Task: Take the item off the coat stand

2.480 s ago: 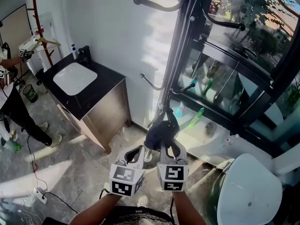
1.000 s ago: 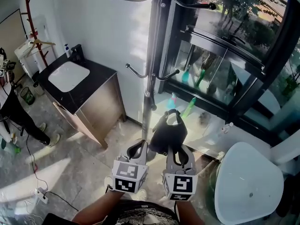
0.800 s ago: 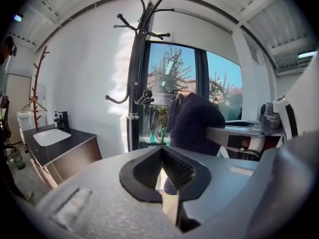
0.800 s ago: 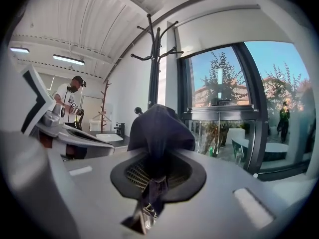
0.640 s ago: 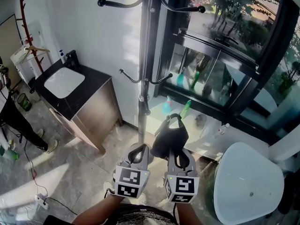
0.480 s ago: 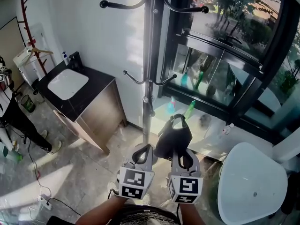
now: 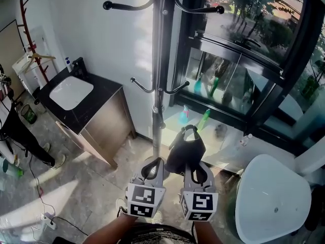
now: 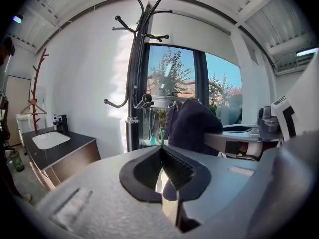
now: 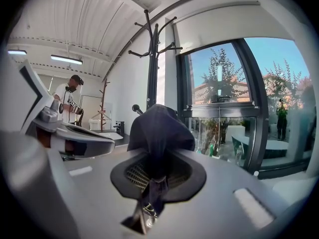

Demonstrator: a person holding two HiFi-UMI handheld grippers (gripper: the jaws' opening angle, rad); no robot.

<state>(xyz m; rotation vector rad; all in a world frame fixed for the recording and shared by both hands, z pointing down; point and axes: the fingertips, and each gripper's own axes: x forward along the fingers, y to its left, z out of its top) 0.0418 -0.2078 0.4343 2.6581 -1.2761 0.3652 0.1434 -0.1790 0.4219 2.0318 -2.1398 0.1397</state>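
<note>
My right tongs (image 7: pixel 195 173) were clenched on the dark cloth item (image 7: pixel 185 147), holding it clear of the coat stand (image 7: pixel 158 85) and its hooks. My left tongs (image 7: pixel 151 169) were closed and empty. Removal looked done.

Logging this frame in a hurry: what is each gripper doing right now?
Left gripper: shut, nothing between its jaws.
Right gripper: shut on the dark fabric item.
</note>
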